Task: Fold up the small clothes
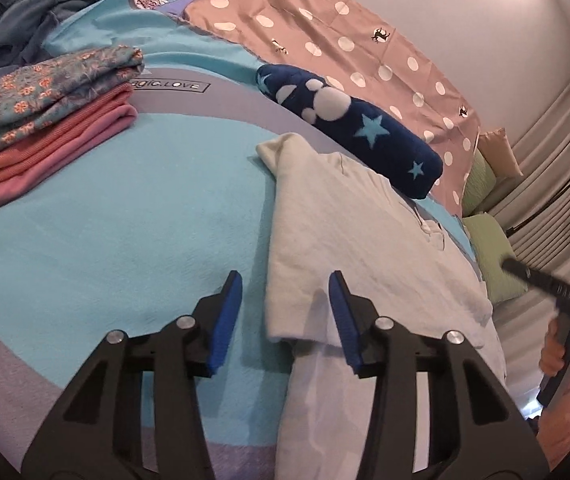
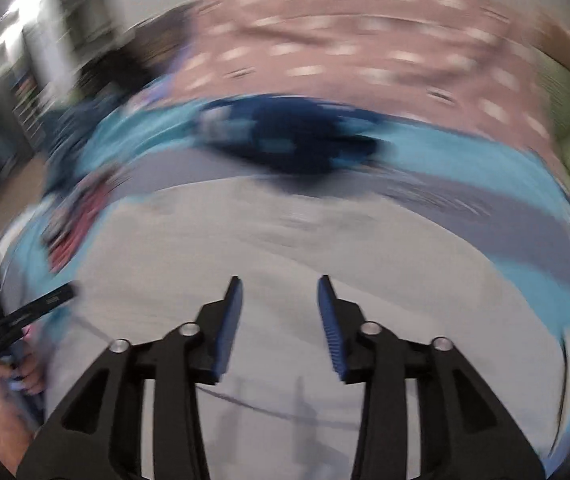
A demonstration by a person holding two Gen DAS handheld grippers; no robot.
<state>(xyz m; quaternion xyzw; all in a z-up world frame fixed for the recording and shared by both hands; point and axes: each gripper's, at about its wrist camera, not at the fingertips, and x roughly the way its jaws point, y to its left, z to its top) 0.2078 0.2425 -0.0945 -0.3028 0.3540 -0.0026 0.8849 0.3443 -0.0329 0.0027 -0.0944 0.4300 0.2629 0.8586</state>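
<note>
A white garment point(image 1: 365, 232) lies flat on the turquoise blanket point(image 1: 125, 220), partly folded, with its near left corner doubled over. My left gripper point(image 1: 285, 280) hovers low over that left edge and is open; the edge lies between the fingers and the pads do not press it. The right wrist view is blurred. There my right gripper point(image 2: 281, 280) stands open above the white garment point(image 2: 285, 240) with nothing between its pads. A hand point(image 1: 561, 356) holding the right gripper's handle shows at the right edge of the left wrist view.
A stack of folded clothes point(image 1: 53, 120), floral on pink, sits at the left. A navy roll with stars point(image 1: 349, 128) lies behind the garment, a pink dotted sheet point(image 1: 325, 32) beyond it. Unfolded dark blue clothes point(image 1: 45, 4) are heaped at the far left. Green pillows point(image 1: 493, 256) lie right.
</note>
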